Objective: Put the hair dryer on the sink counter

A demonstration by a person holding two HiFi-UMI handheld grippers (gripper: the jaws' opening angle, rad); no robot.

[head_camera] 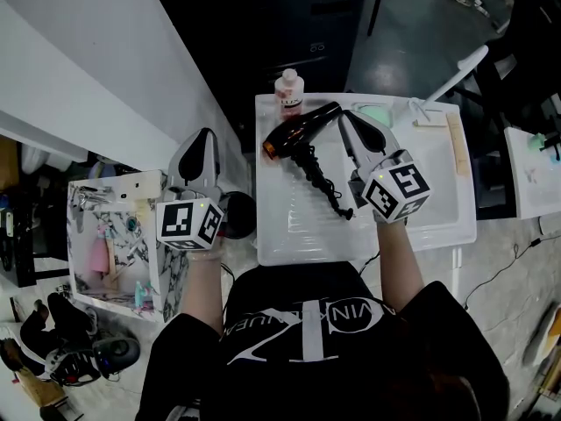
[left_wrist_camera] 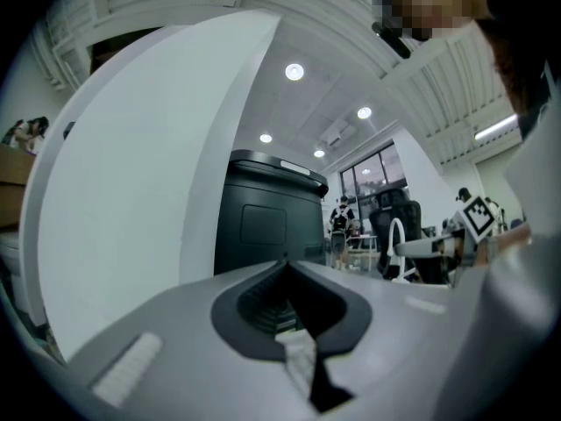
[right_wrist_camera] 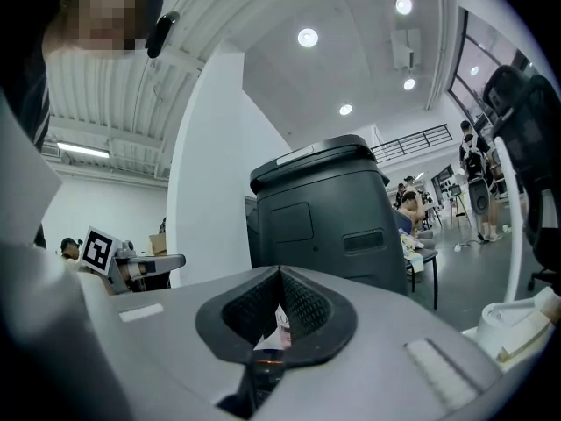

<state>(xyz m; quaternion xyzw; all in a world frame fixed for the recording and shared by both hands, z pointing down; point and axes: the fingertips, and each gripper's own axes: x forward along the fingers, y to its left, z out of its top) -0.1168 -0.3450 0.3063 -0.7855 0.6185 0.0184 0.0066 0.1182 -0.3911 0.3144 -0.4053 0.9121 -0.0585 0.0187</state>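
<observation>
Right gripper (head_camera: 343, 116): jaws pressed fully together, nothing held. In the right gripper view only a sliver of a bottle farther back shows through the notch above the closed tips.
Left gripper (head_camera: 207, 133): likewise closed tip to tip and empty. It hangs off the left edge of the counter, beside a white wall (head_camera: 105, 77).
Hair dryer (head_camera: 296, 133): black, lying on its side on the white sink counter (head_camera: 429, 226), gripped by neither tool. The barrel runs diagonally, with an orange-glinting mouth toward the counter's left edge. Its rear end is just beside the right gripper's tips; whether they touch cannot be made out.
Cord (head_camera: 329, 189): a black coil trailing from the dryer's handle toward the person. It crosses the ribbed part of the counter just left of the right gripper's marker cube.
Bottle (head_camera: 287, 90): pink and white, upright at the counter's far edge, just behind the dryer.
Green dish (head_camera: 377, 112): at the far edge, just right of the right gripper's jaws.
Wooden strip (head_camera: 456, 143): pale, lying along the counter's right rim, well apart from the dryer.
Dark cabinet (head_camera: 263, 24): stands behind the counter and fills the middle of both gripper views.
Marbled stand (head_camera: 114, 235): left of the person, beside the left gripper's cube, holding small toiletries.
Person: black printed shirt, one gripper in each hand, standing at the counter's near edge.
</observation>
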